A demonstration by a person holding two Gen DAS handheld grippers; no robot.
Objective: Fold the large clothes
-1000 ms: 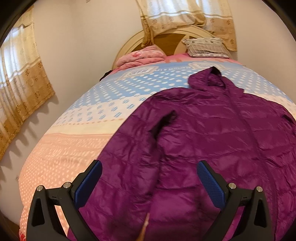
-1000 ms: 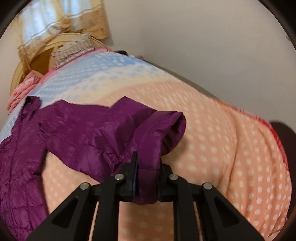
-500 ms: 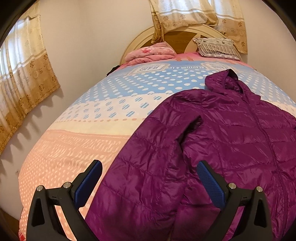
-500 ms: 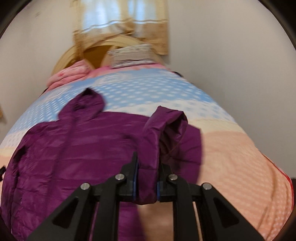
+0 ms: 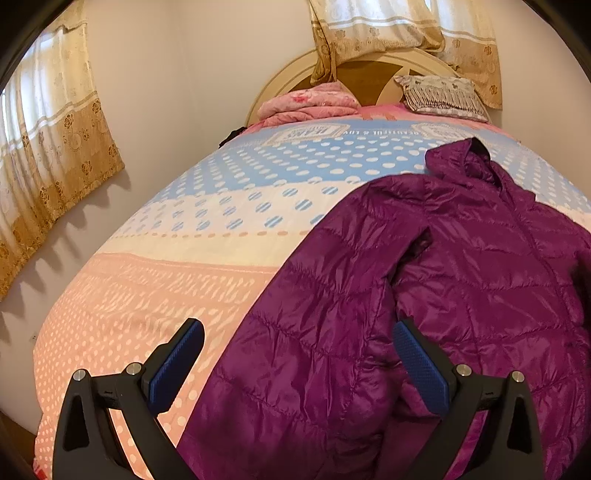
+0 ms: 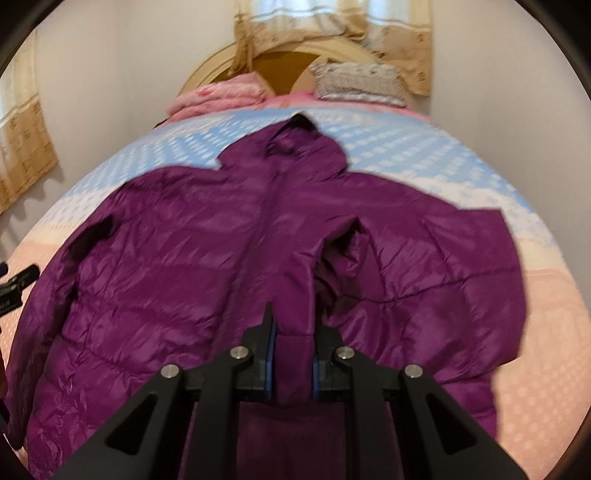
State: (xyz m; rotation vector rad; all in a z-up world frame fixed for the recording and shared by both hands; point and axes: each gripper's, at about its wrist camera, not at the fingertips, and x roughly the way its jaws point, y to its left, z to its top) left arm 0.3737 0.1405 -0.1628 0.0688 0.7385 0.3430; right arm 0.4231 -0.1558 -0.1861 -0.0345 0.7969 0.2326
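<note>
One purple puffer jacket [image 6: 192, 266] lies spread front-up on my bed [image 5: 155, 288], its hood [image 6: 295, 147] pointing toward the headboard [image 5: 369, 70] and its body covering the middle of the bed toward the foot edge. My right tool [image 6: 291, 354] is pressed together on the cuff of one sleeve [image 6: 295, 295], pinching it between both fingers and holding that sleeve across the front of the jacket, over the zip line. My left tool [image 5: 295, 363] is spread wide, its two blue-padded fingers [image 5: 177, 363] apart with nothing between them but air; it hangs over the jacket's other sleeve [image 5: 314, 332], which lies flat along the jacket's side toward the bed's left edge. At the head of the bed I count two things: one folded pink blanket [image 5: 310, 101] in the left corner and one patterned pillow [image 5: 439, 92] toward the right. Two curtains [image 5: 402, 29] show, one above the headboard and one on the side wall.
</note>
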